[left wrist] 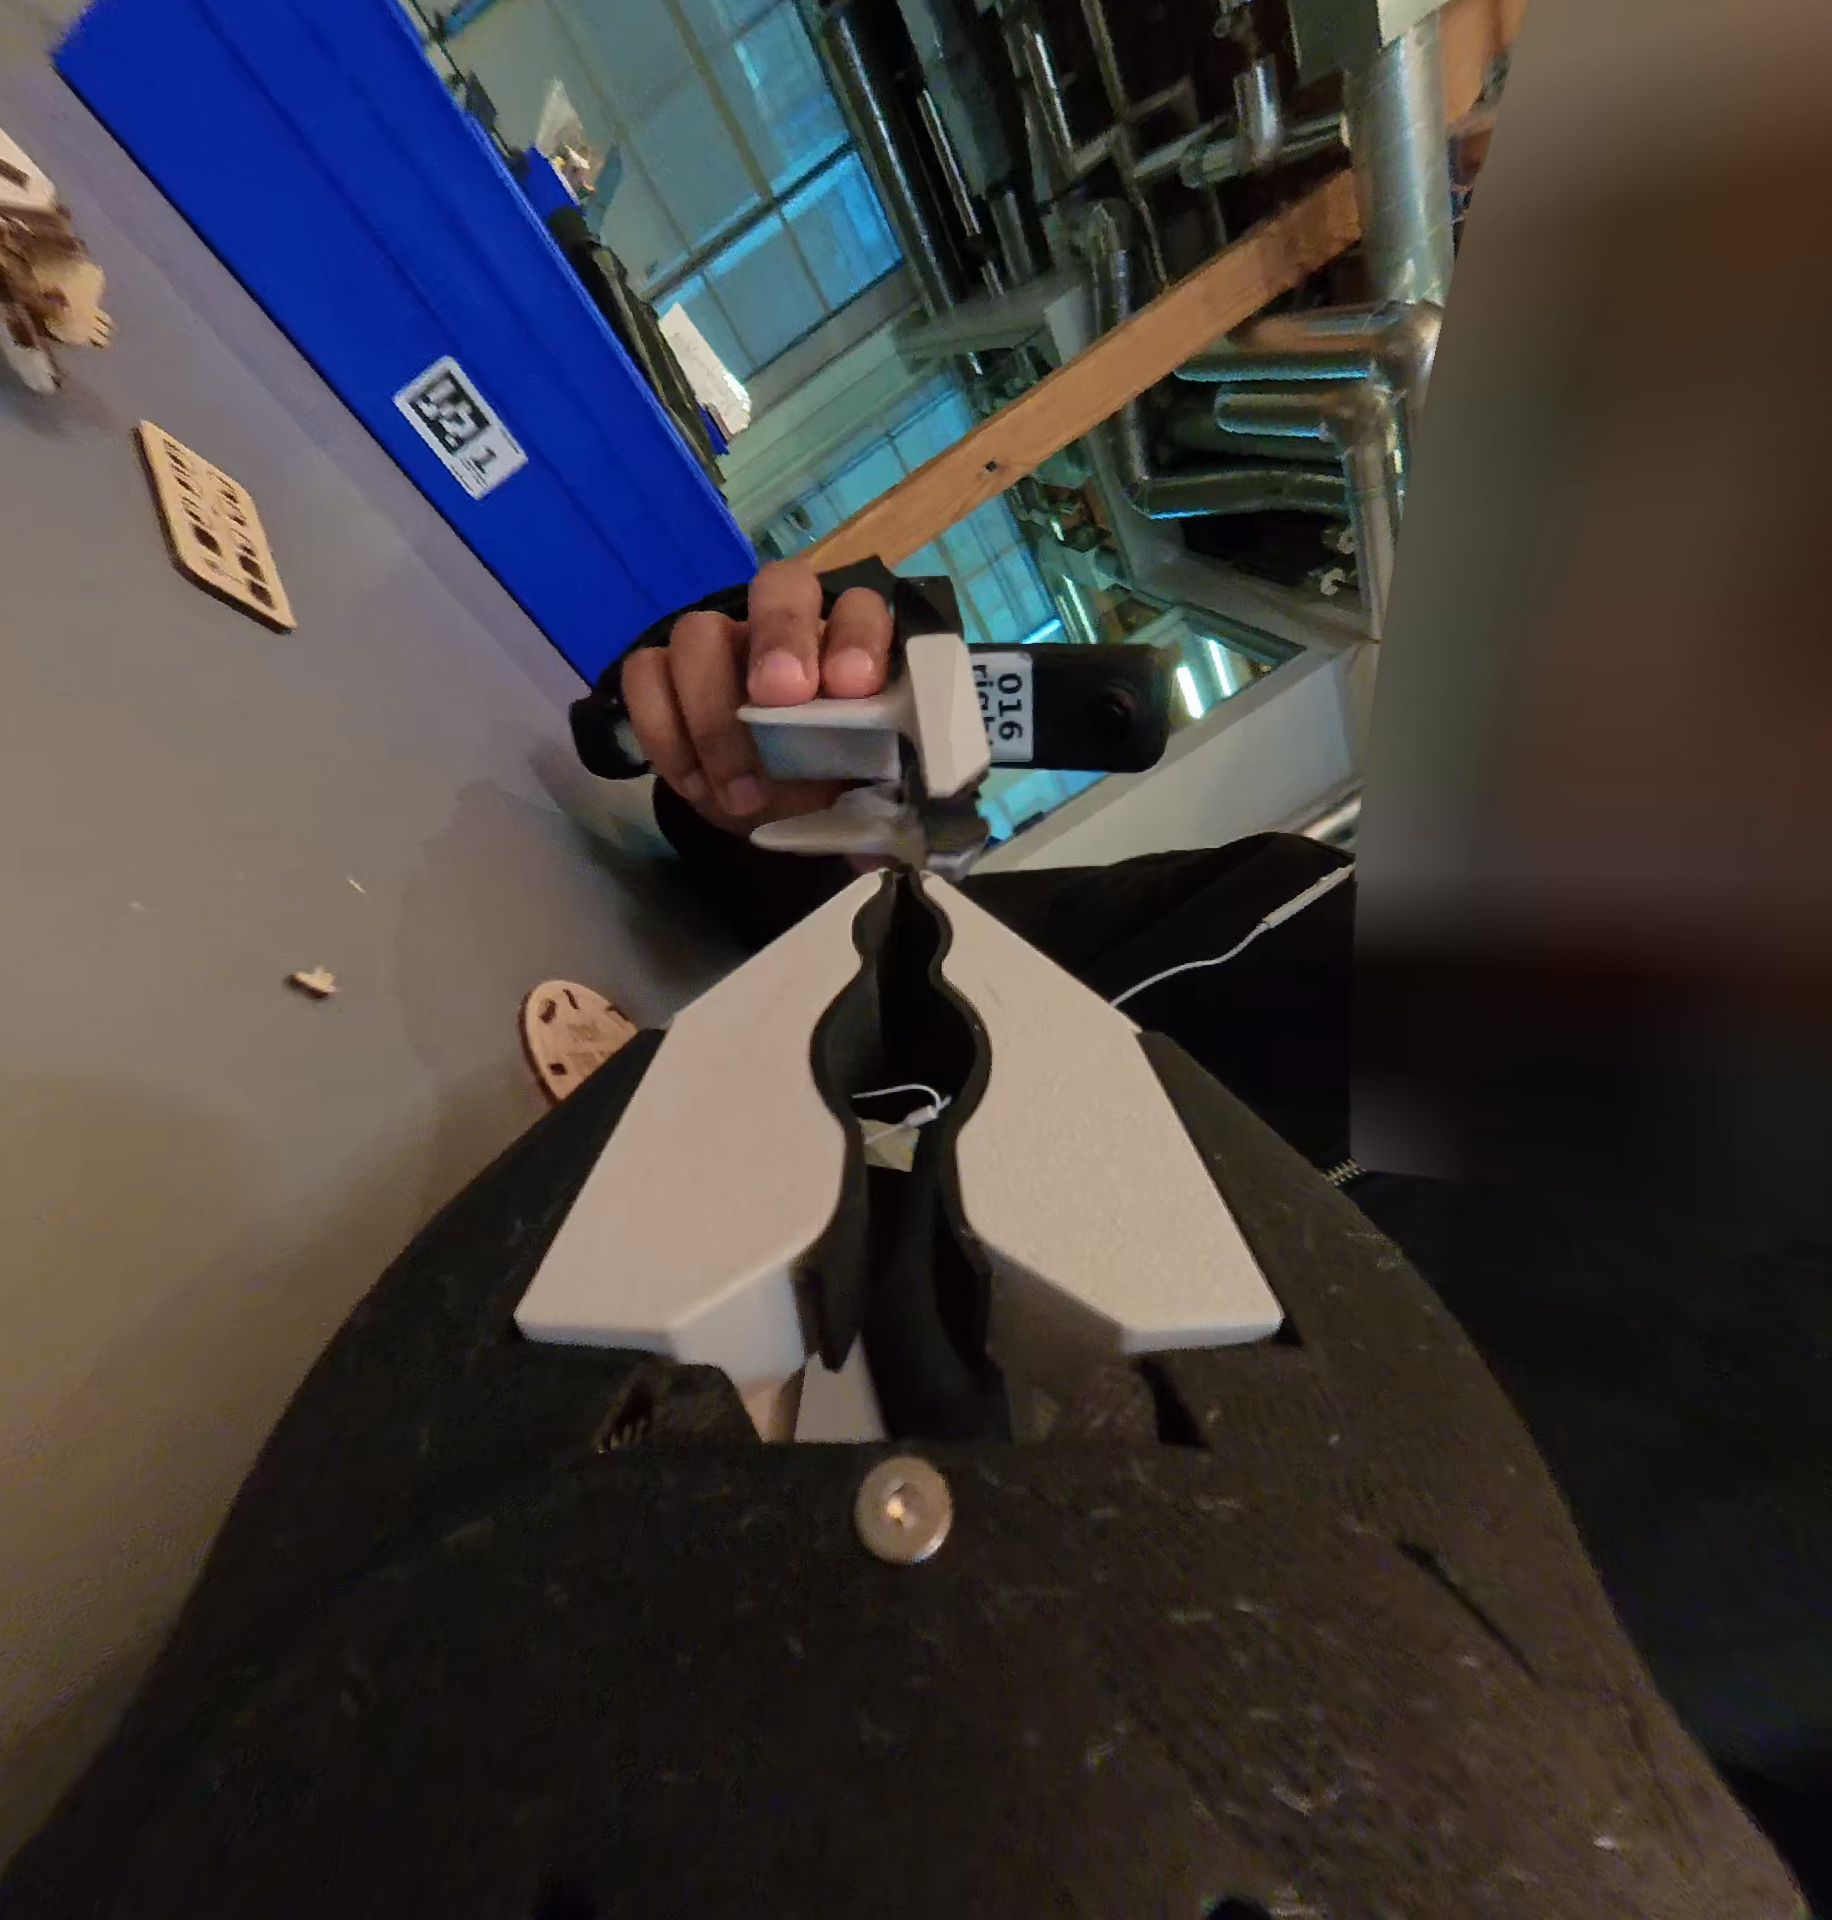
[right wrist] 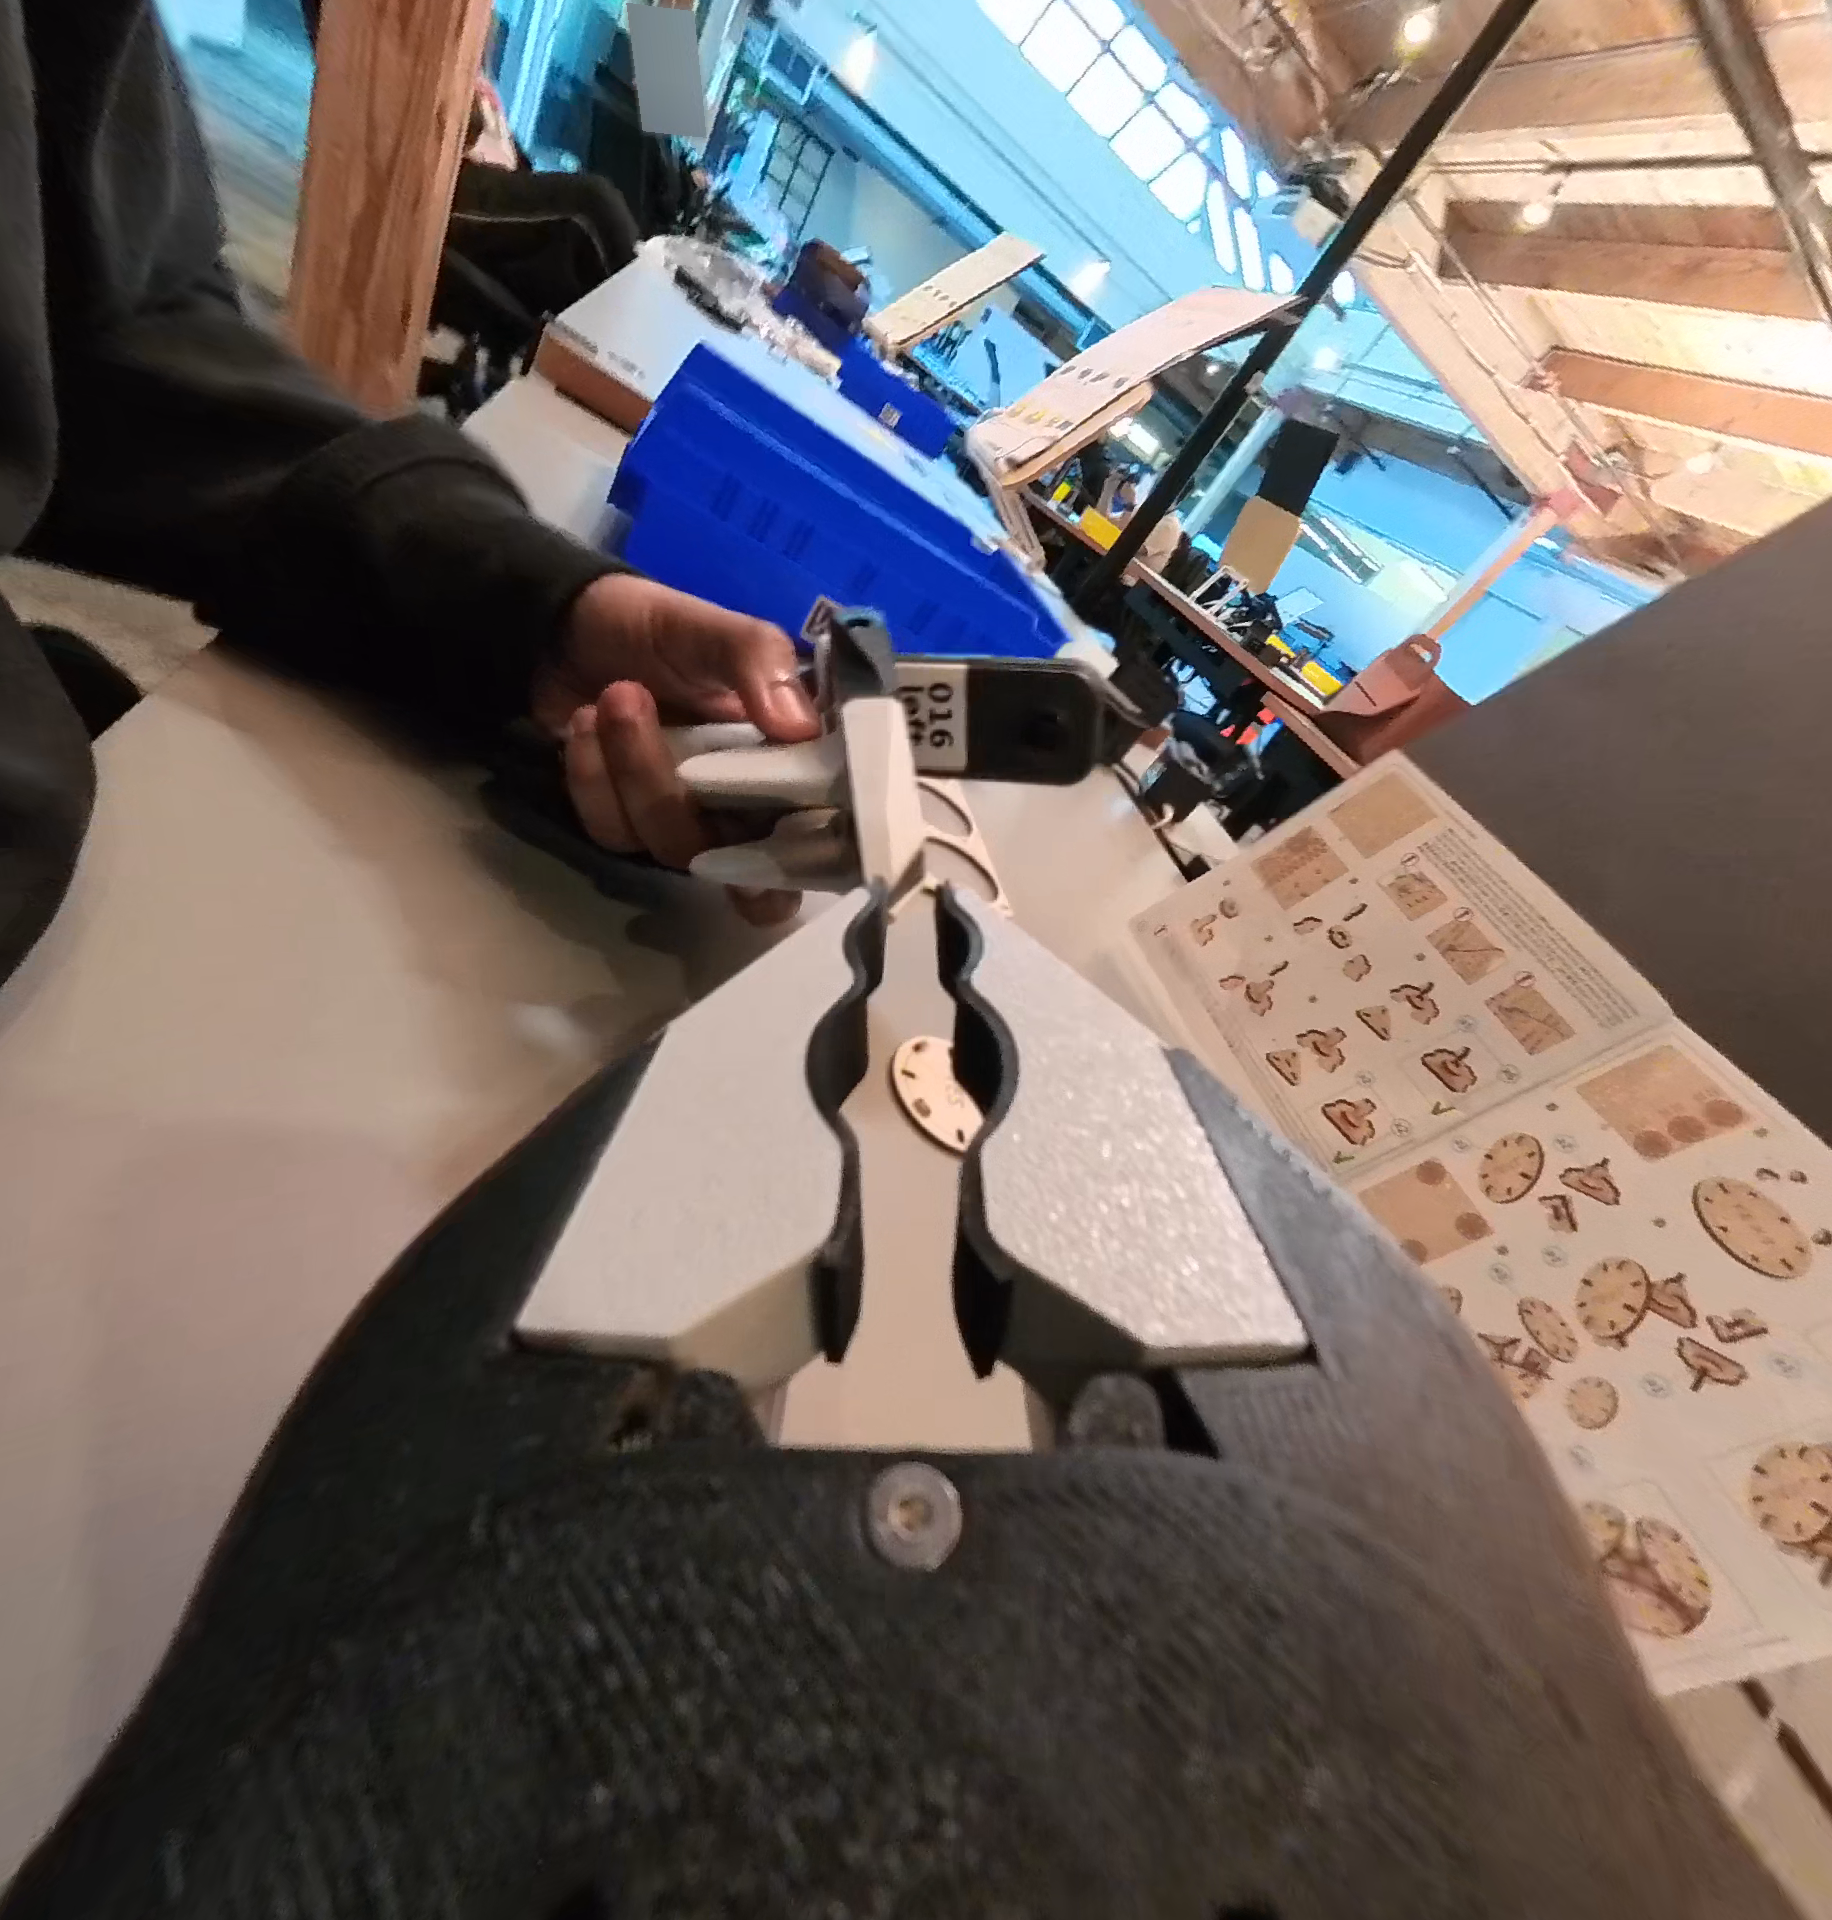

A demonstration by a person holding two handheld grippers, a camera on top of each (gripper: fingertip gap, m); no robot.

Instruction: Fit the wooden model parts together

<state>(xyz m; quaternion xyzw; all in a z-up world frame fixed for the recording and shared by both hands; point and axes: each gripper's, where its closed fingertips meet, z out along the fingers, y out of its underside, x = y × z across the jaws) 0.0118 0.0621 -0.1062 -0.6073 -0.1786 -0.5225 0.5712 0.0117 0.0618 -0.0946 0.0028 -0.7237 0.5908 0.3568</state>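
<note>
My left gripper (left wrist: 896, 881) is held in the air, its fingertips pressed together. In the right wrist view it (right wrist: 891, 878) meets my right gripper tip to tip and pinches a small pale wooden part (right wrist: 914, 898). My right gripper (right wrist: 910, 912) stands slightly open around that part, with a gap at its pads. It also shows in the left wrist view (left wrist: 917, 847), just beyond my left fingertips. A round wooden dial disc (right wrist: 933, 1091) lies on the table below.
A blue bin (left wrist: 424, 312) stands at the table's far edge. A punched wooden sheet (left wrist: 216, 525), a part-built wooden model (left wrist: 18, 270), a round disc (left wrist: 574, 1039) and a small scrap (left wrist: 312, 982) lie on the table. An instruction sheet (right wrist: 1514, 1143) lies at the right. Less than 4 cm separates the two grippers' tips. Left tips and right tips are each some 20 cm from the part-built wooden model (left wrist: 18, 270).
</note>
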